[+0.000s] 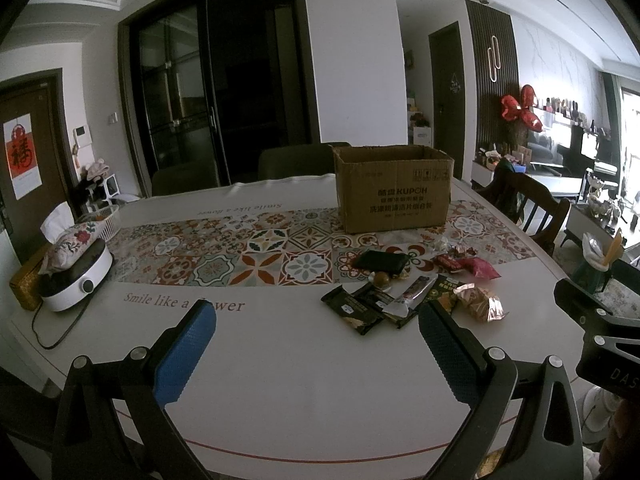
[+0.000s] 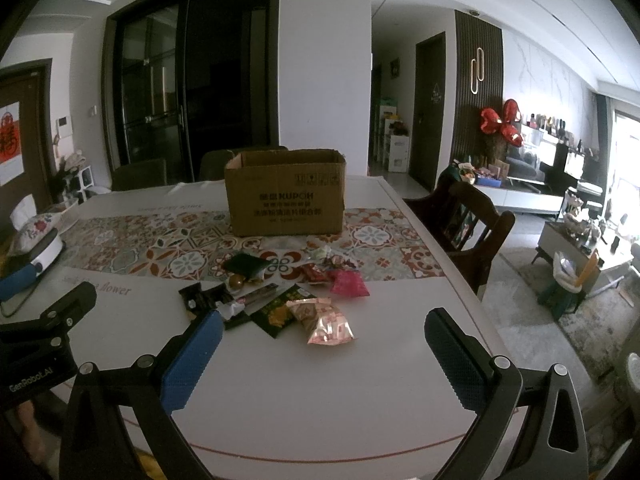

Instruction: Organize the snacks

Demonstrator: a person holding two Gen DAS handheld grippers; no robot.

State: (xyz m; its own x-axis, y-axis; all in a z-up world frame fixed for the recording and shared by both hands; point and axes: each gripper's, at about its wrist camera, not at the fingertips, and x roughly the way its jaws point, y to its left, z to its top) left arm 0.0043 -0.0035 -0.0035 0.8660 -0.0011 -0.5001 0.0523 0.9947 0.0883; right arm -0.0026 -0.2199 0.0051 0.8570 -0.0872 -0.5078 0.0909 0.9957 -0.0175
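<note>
While nothing is gripped yet, the left gripper [image 1: 316, 322] and right gripper [image 2: 322, 334] hover over the table [image 2: 320, 392], jaws spread wide and empty, apparently poised to choose. The snacks [image 2: 288, 292], a loose heap of dark, pink and clear crinkled packets, lie at twelve o'clock from the right gripper; the open-topped cardboard box [image 2: 285, 196] stands beyond them, a likely container.

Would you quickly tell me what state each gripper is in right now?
Left gripper: open, holding nothing.
Right gripper: open, holding nothing.
</note>
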